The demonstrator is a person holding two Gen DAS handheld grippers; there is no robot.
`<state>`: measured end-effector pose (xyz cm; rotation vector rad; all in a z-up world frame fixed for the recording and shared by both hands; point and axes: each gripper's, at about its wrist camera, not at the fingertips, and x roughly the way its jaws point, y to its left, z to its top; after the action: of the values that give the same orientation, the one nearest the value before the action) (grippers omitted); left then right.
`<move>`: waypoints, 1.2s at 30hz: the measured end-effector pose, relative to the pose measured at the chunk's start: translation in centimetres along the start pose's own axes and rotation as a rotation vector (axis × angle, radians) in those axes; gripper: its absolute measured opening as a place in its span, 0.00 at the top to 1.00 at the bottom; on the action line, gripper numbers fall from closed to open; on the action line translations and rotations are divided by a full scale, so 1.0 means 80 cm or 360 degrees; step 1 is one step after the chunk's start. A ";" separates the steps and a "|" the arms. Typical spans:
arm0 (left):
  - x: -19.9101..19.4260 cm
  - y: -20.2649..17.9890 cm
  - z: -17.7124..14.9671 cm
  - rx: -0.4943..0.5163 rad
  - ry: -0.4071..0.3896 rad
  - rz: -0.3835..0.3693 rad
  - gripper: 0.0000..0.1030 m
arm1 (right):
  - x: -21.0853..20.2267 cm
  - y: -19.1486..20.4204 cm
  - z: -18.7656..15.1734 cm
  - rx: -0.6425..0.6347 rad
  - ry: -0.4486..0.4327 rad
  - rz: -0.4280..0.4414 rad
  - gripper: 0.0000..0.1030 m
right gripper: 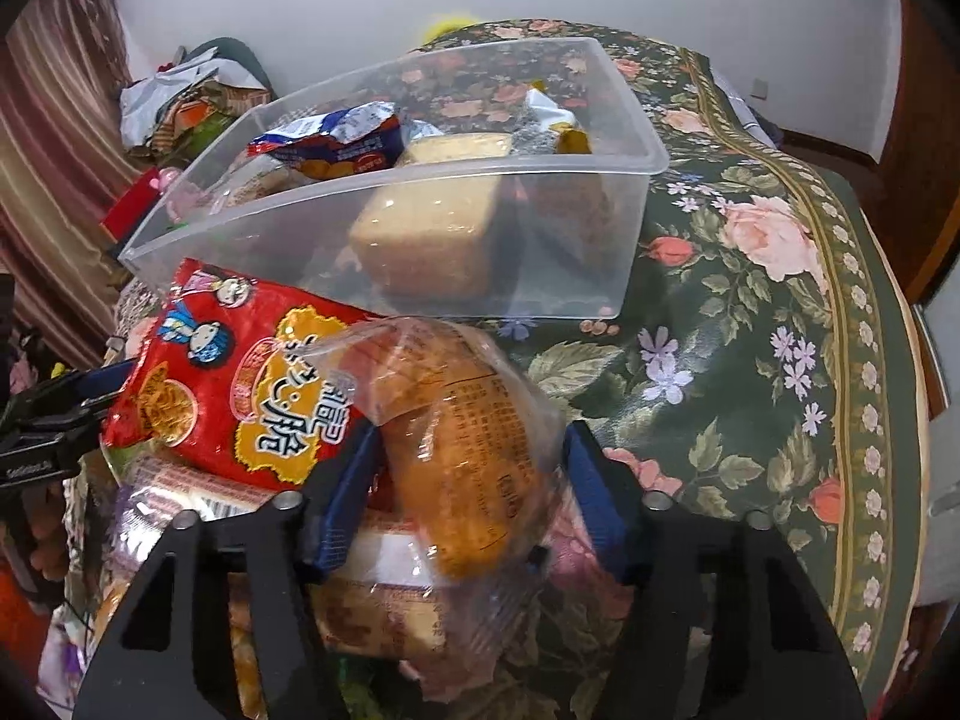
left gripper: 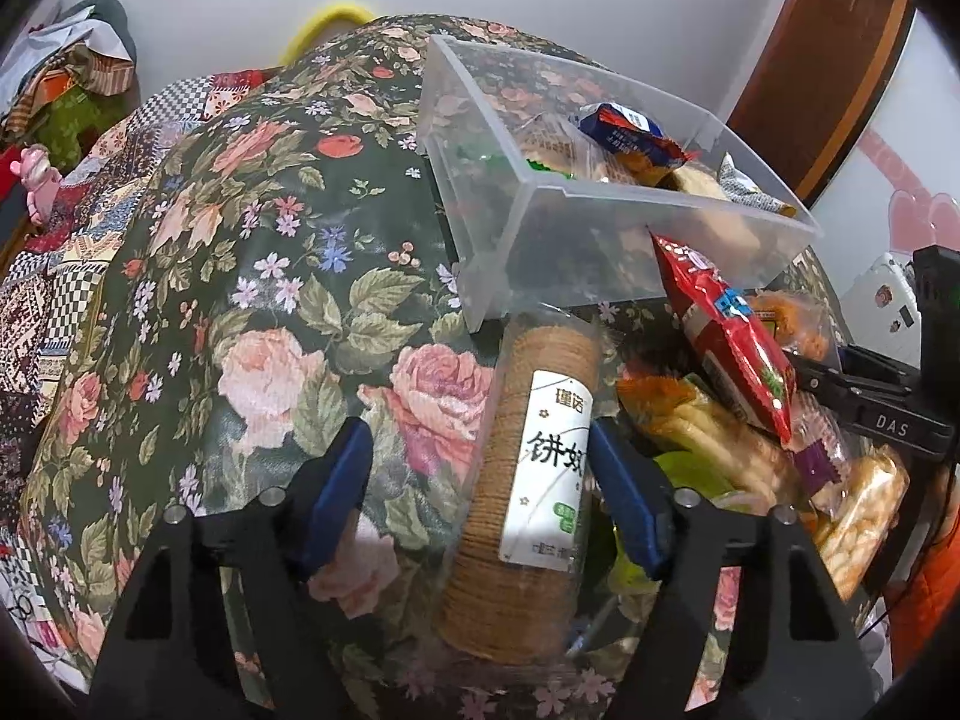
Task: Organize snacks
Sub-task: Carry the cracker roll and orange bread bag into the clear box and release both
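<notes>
A clear plastic bin (left gripper: 600, 204) stands on the floral tablecloth and holds several snack packs; it also shows in the right wrist view (right gripper: 420, 276). My left gripper (left gripper: 480, 480) is open, its blue fingers (left gripper: 336, 480) straddling a tall clear sleeve of round biscuits (left gripper: 528, 498) that leans against the right finger. My right gripper (right gripper: 468, 474) has its blue pads on both sides of a bun in a clear wrapper (right gripper: 468, 450), closed on it. A red snack bag (right gripper: 240, 372) lies just left of it, also in the left wrist view (left gripper: 732, 336).
A pile of wrapped snacks (left gripper: 750, 456) lies right of the biscuit sleeve, in front of the bin. The floral tablecloth (right gripper: 750, 312) stretches to the right edge of the table. Clothes and clutter (left gripper: 66, 90) sit beyond the table's far left.
</notes>
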<state>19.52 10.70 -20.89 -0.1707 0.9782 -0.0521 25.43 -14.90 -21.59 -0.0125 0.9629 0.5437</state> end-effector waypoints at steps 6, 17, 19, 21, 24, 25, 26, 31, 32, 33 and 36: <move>-0.012 0.009 -0.012 -0.0008 0.0007 -0.0008 0.40 | -0.002 -0.003 -0.002 0.0024 -0.0012 0.0019 0.50; -0.004 -0.006 -0.023 0.0073 -0.0024 0.0073 0.66 | -0.016 -0.004 -0.006 0.0035 -0.0035 0.0024 0.57; -0.008 -0.008 -0.026 0.0066 -0.0020 0.0071 0.67 | -0.023 -0.002 -0.007 0.0024 -0.0051 0.0024 0.57; -0.013 -0.010 -0.030 0.0069 -0.0021 0.0083 0.67 | -0.031 -0.001 -0.007 0.0010 -0.0072 0.0018 0.58; -0.026 -0.012 -0.036 0.0066 -0.0032 0.0088 0.68 | -0.042 0.002 -0.005 -0.0006 -0.0102 0.0010 0.58; -0.032 -0.012 -0.037 0.0065 -0.0045 0.0092 0.68 | -0.045 0.002 -0.004 -0.0011 -0.0112 0.0008 0.58; -0.039 -0.012 -0.037 0.0062 -0.0062 0.0099 0.67 | -0.048 0.003 -0.003 -0.0017 -0.0123 0.0006 0.58; -0.076 -0.010 -0.024 0.0032 -0.0165 0.0106 0.68 | -0.072 0.008 0.005 -0.0037 -0.0202 0.0007 0.58; -0.083 -0.011 -0.021 0.0037 -0.0186 0.0107 0.68 | -0.074 0.009 0.006 -0.0041 -0.0213 0.0007 0.58; -0.088 -0.013 -0.016 0.0040 -0.0205 0.0107 0.68 | -0.079 0.010 0.008 -0.0046 -0.0231 0.0009 0.58; -0.105 -0.017 -0.001 0.0039 -0.0267 0.0094 0.68 | -0.088 0.013 0.015 -0.0057 -0.0273 0.0016 0.58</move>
<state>14.80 10.35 -13.79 -0.1216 0.8142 0.0043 22.76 -16.76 -15.13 0.0069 0.7864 0.5618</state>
